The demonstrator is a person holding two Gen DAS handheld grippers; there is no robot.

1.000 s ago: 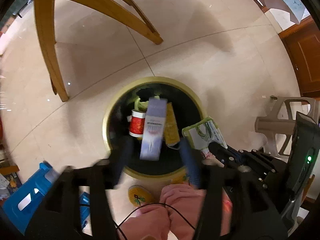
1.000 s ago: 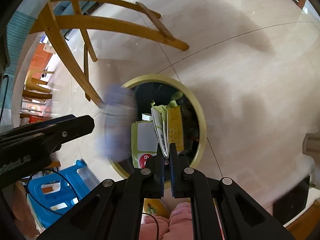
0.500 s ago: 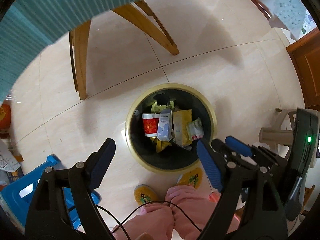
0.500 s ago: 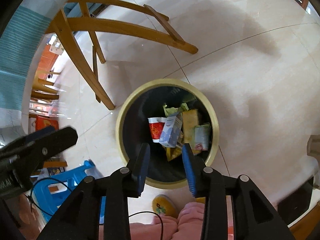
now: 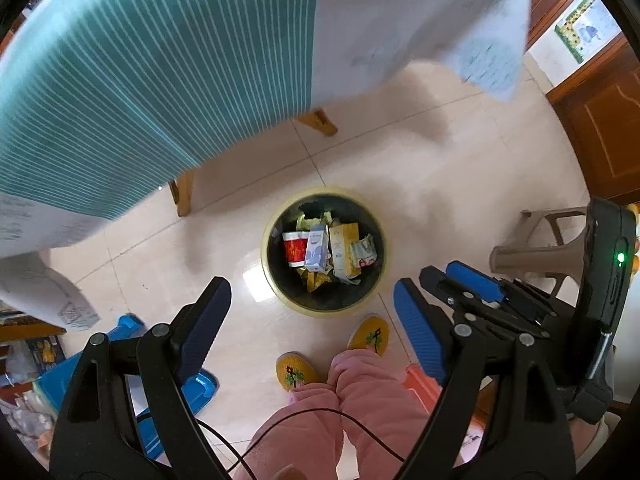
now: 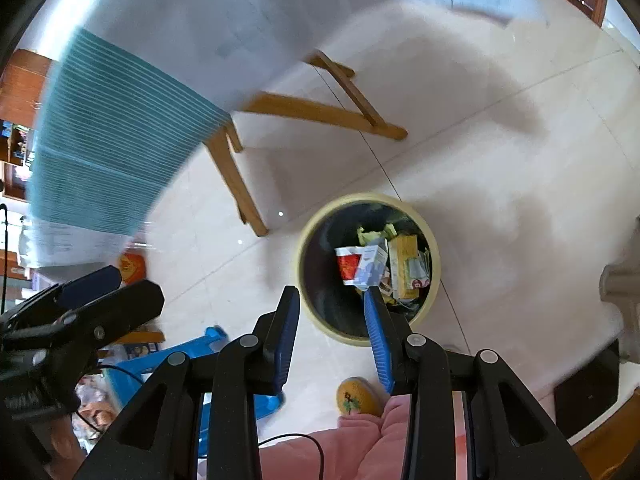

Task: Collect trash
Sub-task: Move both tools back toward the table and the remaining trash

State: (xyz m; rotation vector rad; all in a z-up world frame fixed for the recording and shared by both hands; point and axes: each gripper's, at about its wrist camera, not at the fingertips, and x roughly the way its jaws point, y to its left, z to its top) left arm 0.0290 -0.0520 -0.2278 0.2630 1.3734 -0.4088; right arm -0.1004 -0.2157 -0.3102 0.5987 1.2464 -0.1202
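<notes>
Beyond my tools I see a glossy cream tiled floor (image 5: 420, 168) with thin grout lines and a bright glare patch. A teal-striped and pale cloth (image 5: 160, 64) drapes a bench on slanted wooden legs (image 6: 236, 176). Brown wooden doors (image 5: 600, 120) stand far right; a blue plastic stool (image 6: 192, 356) sits lower left.

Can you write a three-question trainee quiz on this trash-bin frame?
1. True or false: the left gripper is clamped on a carton.
2. Which item lies inside the trash bin? A) a red paper cup B) a glass bottle C) a spoon
3. Fill in: the person's slippers are ____ in colour.

Key:
1. False; its jaws stand wide open with nothing between them.
2. A, the red paper cup, beside a pale blue carton.
3. Yellow.
</notes>
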